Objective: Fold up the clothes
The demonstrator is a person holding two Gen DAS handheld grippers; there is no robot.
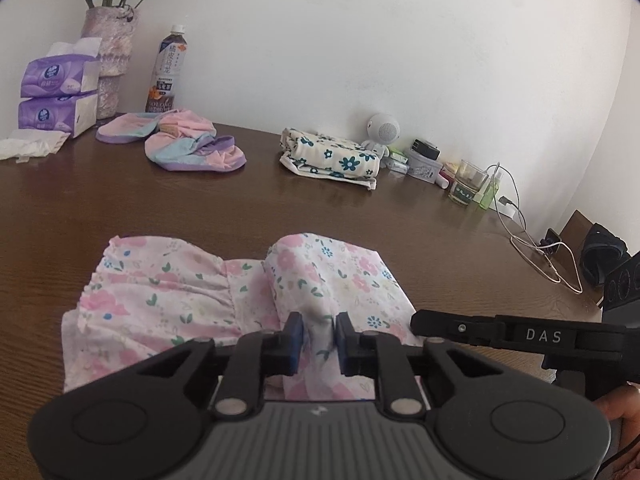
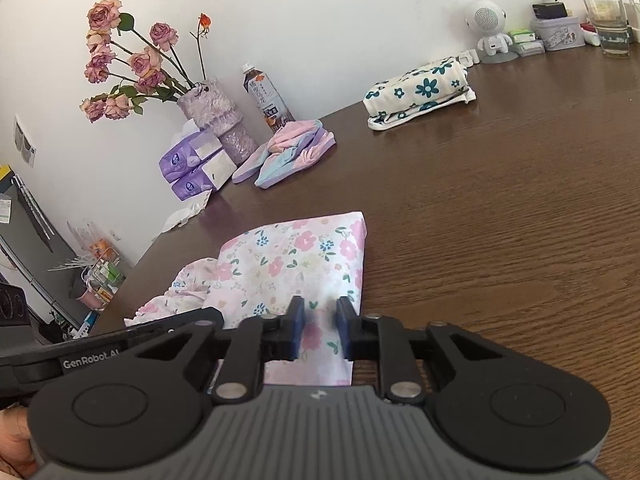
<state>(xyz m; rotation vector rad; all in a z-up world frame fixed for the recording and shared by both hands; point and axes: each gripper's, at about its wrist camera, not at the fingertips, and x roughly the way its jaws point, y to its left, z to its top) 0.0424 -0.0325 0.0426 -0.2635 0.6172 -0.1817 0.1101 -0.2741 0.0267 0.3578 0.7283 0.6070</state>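
A pink floral garment (image 1: 180, 292) lies partly folded on the brown wooden table (image 1: 360, 220), close to me. Its right half is doubled over, and its ruffled part spreads to the left. My left gripper (image 1: 319, 334) is shut on a raised ridge of this fabric at the near edge. One of the right gripper's fingers (image 1: 500, 330) reaches in from the right beside it. In the right wrist view the garment (image 2: 288, 256) shows a straight folded edge on its right side. My right gripper (image 2: 320, 328) is shut on the fabric near that near-right corner.
Along the back stand a folded cream cloth with blue flowers (image 1: 332, 158), a pastel pink-blue-purple garment (image 1: 188, 144), two purple tissue packs (image 1: 56, 92), a tea bottle (image 1: 166, 72) and a vase of roses (image 1: 110, 52). A glass (image 1: 468, 186), small boxes and cables (image 1: 532, 248) sit at the far right.
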